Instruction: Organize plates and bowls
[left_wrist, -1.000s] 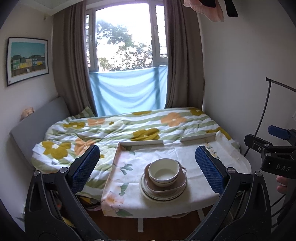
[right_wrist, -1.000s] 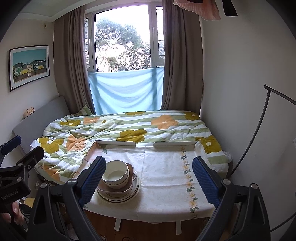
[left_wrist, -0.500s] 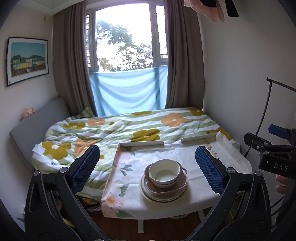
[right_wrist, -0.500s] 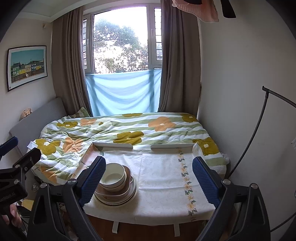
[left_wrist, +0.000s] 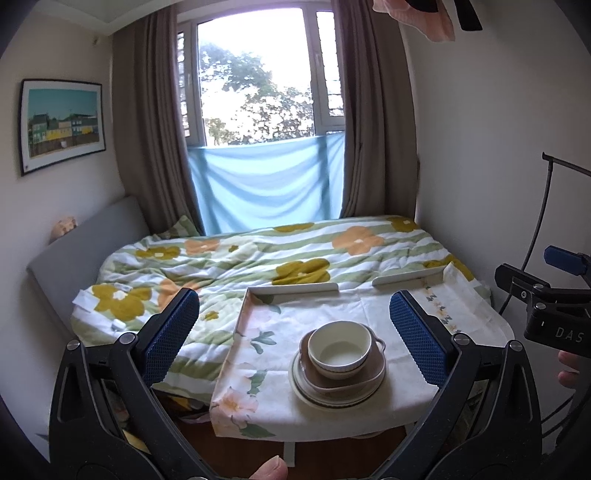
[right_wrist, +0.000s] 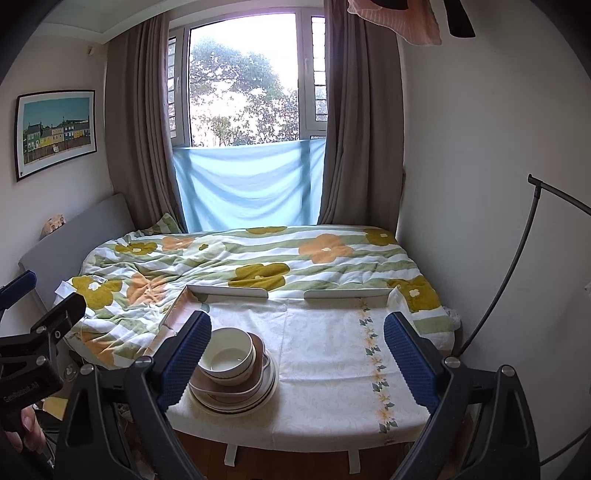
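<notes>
Hovering: left gripper and right gripper both held off the near edge of the worktop, jaws spread wide, nothing between them
Stack location: cream bowl sits upright, mouth up, on a brown handled dish, which sits on round cream plates; all near the front of the worktop, left of its centre
Stack vs left gripper: framed between the blue pads, closer to the right pad, apart from both
Stack vs right gripper: low left in that view, bowl partly hidden behind the left blue pad; touching or not, cannot tell
Orientation: plates flat; brown dish handle points to the right; no long axis otherwise, round pieces
Worktop cover: floral cloth, raised white rails at the far edge
Around: bed with flowered quilt just behind the worktop; curtains, window, framed picture on the left wall
In the way: nothing between grippers and stack apart from open air
</notes>
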